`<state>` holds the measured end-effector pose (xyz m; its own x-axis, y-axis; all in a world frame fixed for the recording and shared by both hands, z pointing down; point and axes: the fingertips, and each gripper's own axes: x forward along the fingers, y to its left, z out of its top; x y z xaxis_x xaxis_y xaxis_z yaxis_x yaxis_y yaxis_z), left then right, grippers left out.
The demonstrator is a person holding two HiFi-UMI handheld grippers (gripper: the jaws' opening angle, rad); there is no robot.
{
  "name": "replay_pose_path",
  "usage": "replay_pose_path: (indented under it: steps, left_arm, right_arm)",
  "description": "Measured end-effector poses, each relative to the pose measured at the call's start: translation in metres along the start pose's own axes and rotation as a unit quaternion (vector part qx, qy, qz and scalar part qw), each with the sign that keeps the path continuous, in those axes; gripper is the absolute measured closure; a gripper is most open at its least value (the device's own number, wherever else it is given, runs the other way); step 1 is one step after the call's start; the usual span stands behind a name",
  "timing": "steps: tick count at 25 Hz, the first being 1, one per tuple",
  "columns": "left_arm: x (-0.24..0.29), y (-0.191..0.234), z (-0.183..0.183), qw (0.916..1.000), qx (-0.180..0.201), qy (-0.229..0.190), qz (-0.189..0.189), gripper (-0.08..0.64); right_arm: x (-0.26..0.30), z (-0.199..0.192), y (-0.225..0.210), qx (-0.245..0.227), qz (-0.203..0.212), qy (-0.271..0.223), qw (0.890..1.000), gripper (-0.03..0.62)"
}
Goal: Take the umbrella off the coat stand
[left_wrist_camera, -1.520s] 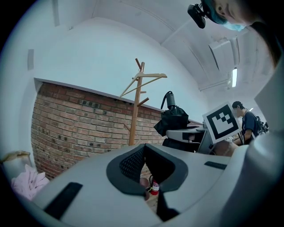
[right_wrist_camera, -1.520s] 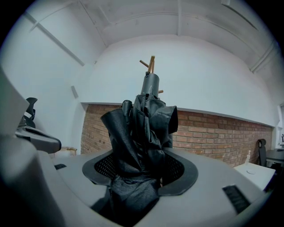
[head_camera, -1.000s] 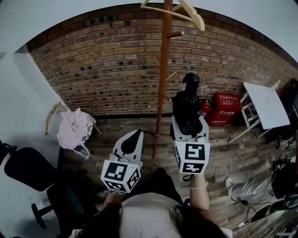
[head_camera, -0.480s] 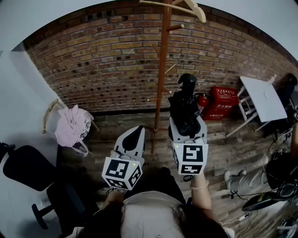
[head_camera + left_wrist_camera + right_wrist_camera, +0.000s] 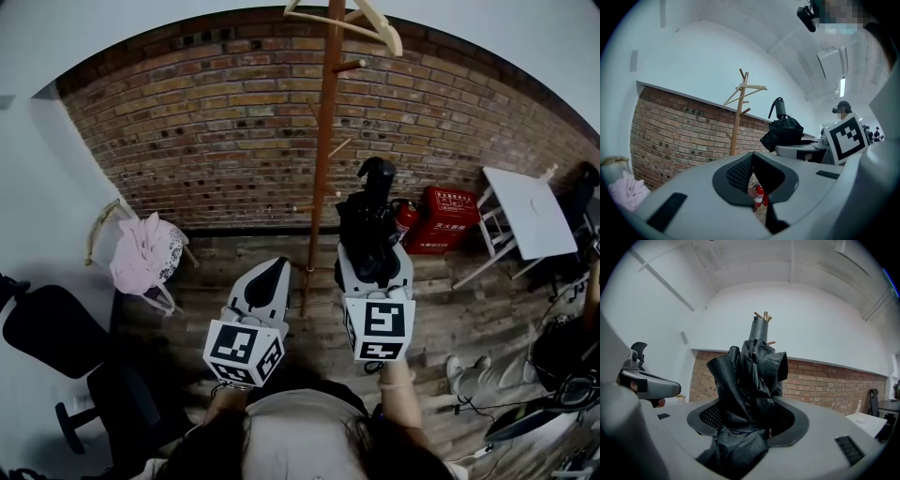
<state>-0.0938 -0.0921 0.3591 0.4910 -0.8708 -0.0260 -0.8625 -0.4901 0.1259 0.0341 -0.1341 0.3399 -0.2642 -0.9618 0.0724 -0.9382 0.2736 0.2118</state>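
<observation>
The wooden coat stand (image 5: 322,159) rises in front of the brick wall, with a wooden hanger (image 5: 361,21) at its top. A folded black umbrella (image 5: 367,223) stands upright to the right of the pole, apart from it, with my right gripper (image 5: 375,267) shut on its lower part. In the right gripper view the umbrella's (image 5: 751,371) crumpled fabric fills the jaws of the right gripper (image 5: 749,414), and the stand's pegs (image 5: 764,315) peek out behind its tip. My left gripper (image 5: 277,267) hangs left of the pole, shut and empty. Its own view shows the left gripper (image 5: 752,158), the stand (image 5: 736,123) and the umbrella (image 5: 783,131).
A pink cloth (image 5: 143,255) lies on a wooden chair at the left wall, and a black office chair (image 5: 47,339) is nearer. Right of the stand are a fire extinguisher (image 5: 407,217), a red box (image 5: 450,221) and a white table (image 5: 530,211). A person's legs (image 5: 483,375) show at lower right.
The right gripper with the umbrella has drifted slightly left and toward me. The left gripper has hardly moved.
</observation>
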Motion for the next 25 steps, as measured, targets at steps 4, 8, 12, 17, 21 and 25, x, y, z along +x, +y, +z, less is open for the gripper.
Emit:
replay_pose_path:
  steps: [4, 8, 12, 17, 21, 25]
  left_arm:
    - [-0.002, -0.014, 0.002, 1.0, -0.002, -0.002, 0.008, 0.551]
    - [-0.005, -0.031, -0.003, 0.9998, -0.008, 0.002, 0.016, 0.551]
    - [-0.009, -0.048, -0.007, 0.9996, -0.013, 0.006, 0.025, 0.551]
    - [-0.015, -0.064, -0.014, 0.9991, -0.017, 0.01, 0.037, 0.551]
    - [-0.02, -0.072, -0.015, 0.9987, -0.019, 0.015, 0.044, 0.551]
    - [-0.025, -0.079, -0.013, 0.9985, -0.019, 0.013, 0.05, 0.551]
  right_arm:
    - [-0.01, 0.0, -0.007, -0.003, 0.009, 0.0, 1.0, 0.308]
    - [-0.022, -0.004, -0.016, -0.003, 0.018, 0.004, 1.0, 0.308]
    - [-0.034, -0.008, -0.023, -0.004, 0.028, 0.008, 1.0, 0.308]
    - [-0.045, -0.016, -0.029, 0.001, 0.041, 0.01, 0.999, 0.308]
    - [-0.051, -0.017, -0.028, 0.004, 0.052, 0.011, 0.999, 0.308]
    - [-0.057, -0.017, -0.028, 0.006, 0.06, 0.01, 0.998, 0.308]
